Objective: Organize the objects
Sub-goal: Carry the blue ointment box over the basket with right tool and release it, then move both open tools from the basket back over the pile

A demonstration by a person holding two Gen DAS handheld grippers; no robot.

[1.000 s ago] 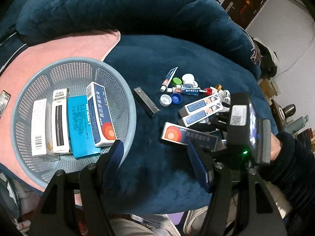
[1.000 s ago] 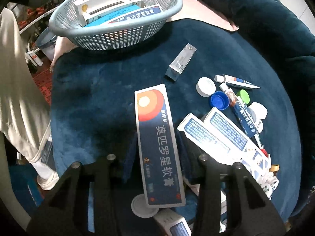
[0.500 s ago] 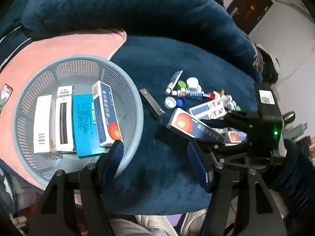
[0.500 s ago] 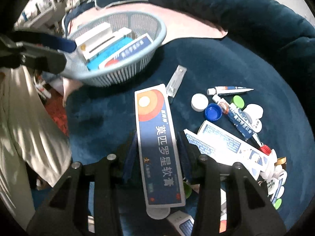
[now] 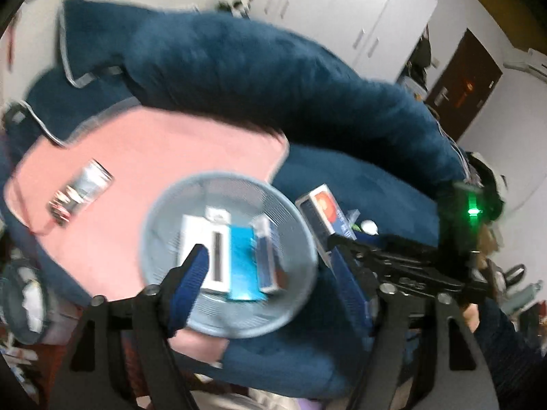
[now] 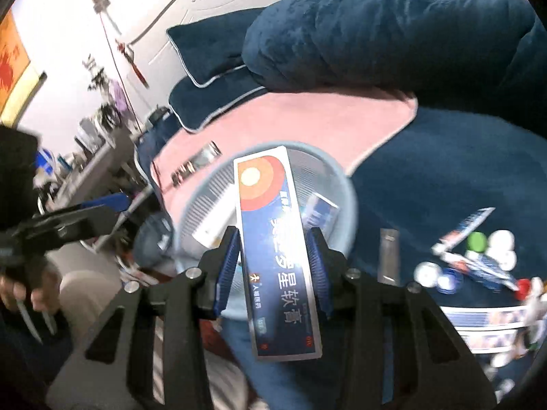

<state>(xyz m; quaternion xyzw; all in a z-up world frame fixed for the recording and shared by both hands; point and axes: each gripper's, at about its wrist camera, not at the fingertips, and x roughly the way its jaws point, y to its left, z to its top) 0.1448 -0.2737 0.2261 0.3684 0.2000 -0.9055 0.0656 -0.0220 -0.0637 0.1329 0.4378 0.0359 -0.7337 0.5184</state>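
A plush, deep-blue blanket covers most of the bed, its pile soft and rumpled, heaped into a thick roll behind the basket. A flat, smooth pink sheet lies under and behind the basket, its edge curving against the blue plush.

The basket is the landmark: round, pale grey-blue plastic, its wall and floor a fine mesh of small holes with a smooth solid rim. Inside it, several rectangular cardboard boxes lie side by side, white ones, a bright blue one and a dark blue one.

The left gripper, black with blue ribbed pads, hovers above the basket; its jaws have just been opening and stand wide apart with nothing between them.

The right gripper is clenched on the ointment box, pads pressing its two long sides. The box is a long, slim, glossy carton, dark blue with white characters and an orange-and-red disc at its far end. It is raised in the air at the basket's right rim, its far end over the basket.

On the blue plush well to the right of the basket lies a loose cluster of small things: slim tubes, round caps in white, blue and green, and a narrow grey bar nearest the basket. Motion blur hides finer detail.
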